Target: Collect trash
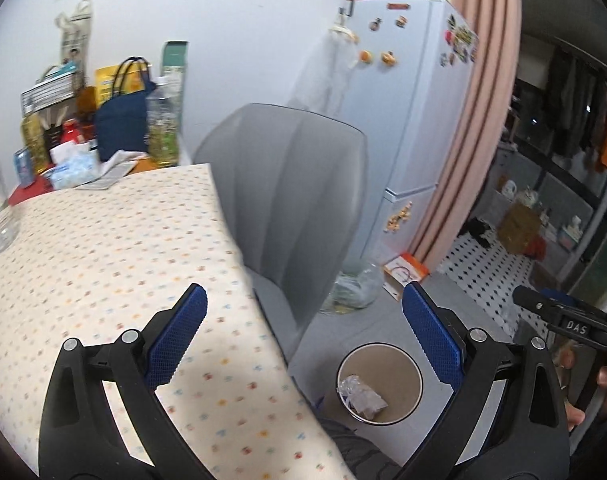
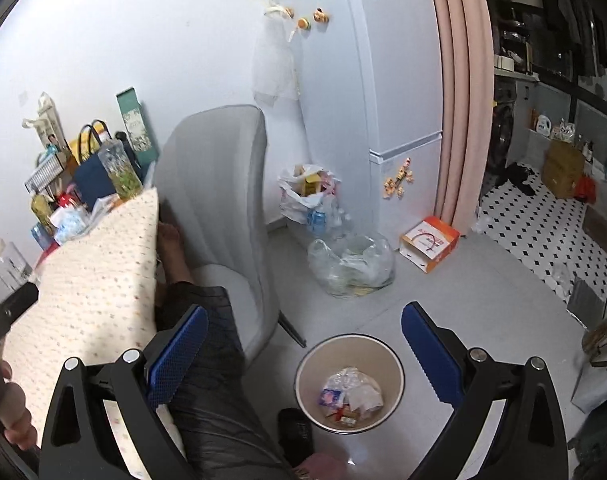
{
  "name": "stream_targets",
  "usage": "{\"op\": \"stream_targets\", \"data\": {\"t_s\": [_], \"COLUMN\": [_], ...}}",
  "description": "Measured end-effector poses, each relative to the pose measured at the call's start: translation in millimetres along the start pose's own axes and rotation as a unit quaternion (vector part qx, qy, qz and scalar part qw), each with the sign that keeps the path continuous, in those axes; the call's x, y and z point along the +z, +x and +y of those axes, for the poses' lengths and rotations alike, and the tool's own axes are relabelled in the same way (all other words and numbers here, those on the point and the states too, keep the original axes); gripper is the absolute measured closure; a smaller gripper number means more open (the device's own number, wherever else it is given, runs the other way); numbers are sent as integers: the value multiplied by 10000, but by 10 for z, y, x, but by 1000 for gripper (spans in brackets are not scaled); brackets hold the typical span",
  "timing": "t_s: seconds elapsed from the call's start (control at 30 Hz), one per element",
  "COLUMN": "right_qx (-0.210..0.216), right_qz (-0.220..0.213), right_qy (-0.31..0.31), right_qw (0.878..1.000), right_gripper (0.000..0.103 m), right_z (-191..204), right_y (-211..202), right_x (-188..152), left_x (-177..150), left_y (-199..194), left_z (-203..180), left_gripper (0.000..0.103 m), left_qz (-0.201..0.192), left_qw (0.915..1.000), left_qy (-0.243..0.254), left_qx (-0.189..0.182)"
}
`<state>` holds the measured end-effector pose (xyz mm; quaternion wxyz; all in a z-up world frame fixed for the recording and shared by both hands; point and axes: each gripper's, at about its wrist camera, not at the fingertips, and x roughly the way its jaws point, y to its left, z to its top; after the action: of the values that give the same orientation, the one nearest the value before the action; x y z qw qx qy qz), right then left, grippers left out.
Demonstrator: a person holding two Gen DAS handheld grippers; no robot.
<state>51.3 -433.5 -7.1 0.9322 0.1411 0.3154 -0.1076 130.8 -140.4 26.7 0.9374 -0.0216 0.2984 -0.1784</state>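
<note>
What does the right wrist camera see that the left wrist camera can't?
Only the right wrist view shows the white bag of rubbish by the fridge and colourful wrappers in the bin. Only the left wrist view shows the wide tablecloth top. Both show the bin, grey chair, clear bag, and an open hand-held gripper.

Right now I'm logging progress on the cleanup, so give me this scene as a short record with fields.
bin: round, on the floor by the chair
bin contents: crumpled wrappers and plastic
left gripper: open, empty
right gripper: open, empty, above the bin
table: patterned cloth
floor: clear bag near the fridge
</note>
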Motion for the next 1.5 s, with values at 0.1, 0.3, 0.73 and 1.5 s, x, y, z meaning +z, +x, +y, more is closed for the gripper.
{"op": "stream_targets", "data": {"t_s": [0.1, 0.3, 0.73, 1.5], "right_qx": [169, 423, 673, 1177], "right_qz": [-49, -173, -217, -174], "right_qy": [-102, -434, -752, -1625], "right_qw": [9998, 9980, 9947, 9795], "right_gripper": [8, 8, 8, 8], "right_z": [155, 510, 987, 1584], "right_y": [-98, -290, -640, -1036], "right_x": [26, 21, -55, -375], "left_x": [-4, -46, -257, -594], "left_y": [-207, -544, -1145, -1763], "left_z": [115, 295, 651, 902], "left_gripper": [6, 6, 6, 6], "left_qz": [-109, -337, -617, -607], "left_qw": [9999, 9988, 9957, 9890], "left_qy": [-39, -159, -464, -816], "left_qx": [66, 307, 519, 1076]}}
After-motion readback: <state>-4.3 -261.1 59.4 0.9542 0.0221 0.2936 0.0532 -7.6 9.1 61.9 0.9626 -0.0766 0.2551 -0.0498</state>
